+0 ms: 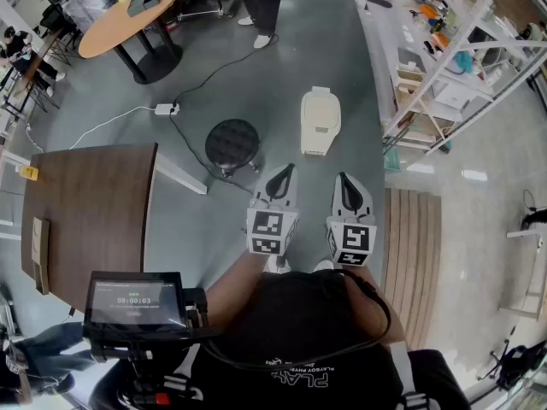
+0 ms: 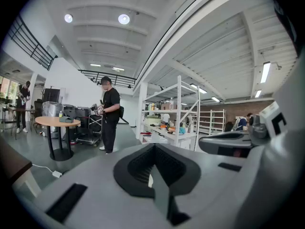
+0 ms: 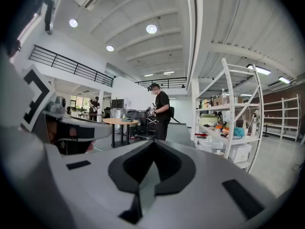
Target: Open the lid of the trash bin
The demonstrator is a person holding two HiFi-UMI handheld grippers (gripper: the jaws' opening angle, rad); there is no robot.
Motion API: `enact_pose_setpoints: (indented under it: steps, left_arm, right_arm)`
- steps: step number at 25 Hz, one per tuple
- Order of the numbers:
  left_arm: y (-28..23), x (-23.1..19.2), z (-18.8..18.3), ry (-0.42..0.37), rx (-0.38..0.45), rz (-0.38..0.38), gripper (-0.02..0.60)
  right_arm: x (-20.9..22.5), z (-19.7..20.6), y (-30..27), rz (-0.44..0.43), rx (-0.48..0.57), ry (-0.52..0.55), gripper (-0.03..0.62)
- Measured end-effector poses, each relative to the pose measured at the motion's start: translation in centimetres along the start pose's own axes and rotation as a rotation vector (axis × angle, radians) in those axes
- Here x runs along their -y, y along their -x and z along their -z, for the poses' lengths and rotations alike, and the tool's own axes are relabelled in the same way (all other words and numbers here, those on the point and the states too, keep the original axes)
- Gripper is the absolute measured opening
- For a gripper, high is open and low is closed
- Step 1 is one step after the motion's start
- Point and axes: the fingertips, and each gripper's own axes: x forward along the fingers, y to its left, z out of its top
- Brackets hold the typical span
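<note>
- Standing on the grey floor, far of both claws and well apart from them, is the cream bin; its lid lies down, closed.
- Left claw: points away from the wearer toward the bin, tip just right of the black stool. In the left gripper view the left claw has its two dark pads meeting at the tip, closed on nothing.
- Right claw: held beside the left one, near it but not touching, tip aimed at the floor just near of the bin. In the right gripper view the right claw likewise has its pads pressed together, empty.
- Marker cubes: one on the near end of each claw, close to the wearer's body.
- Cable: runs across the floor from a white power strip, passing left of the stool.
- Brown table: at left; a small screen sits near of it.
- Round table: far left.
- Person: stands on the far side of the bin, beyond the round table, in dark clothes.
- Rack: white shelving along the right side, loaded with mixed items; wooden slats lie on the floor near of it.
</note>
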Motion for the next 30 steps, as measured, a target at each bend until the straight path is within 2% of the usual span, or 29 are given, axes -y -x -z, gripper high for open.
enact_pose_setpoints:
  steps: [11,18,30]
  left_arm:
    - [-0.7,-0.6,0.2,0.034,-0.018,0.051,-0.003]
    - [-3.6,-1.4,0.5,0.022,-0.038,0.027,-0.003]
    - [-13.3,1.5,-1.4,0.024,-0.063,0.009,-0.003]
  right_arm:
    - [0.0,0.5,-1.7,0.024,-0.025,-0.009,0.003]
    - [1.6,0.3,-4.3,0.012,-0.025,0.016,0.003]
    - [10.0,-0.2,-10.3,-0.035,-0.027,0.0,0.003]
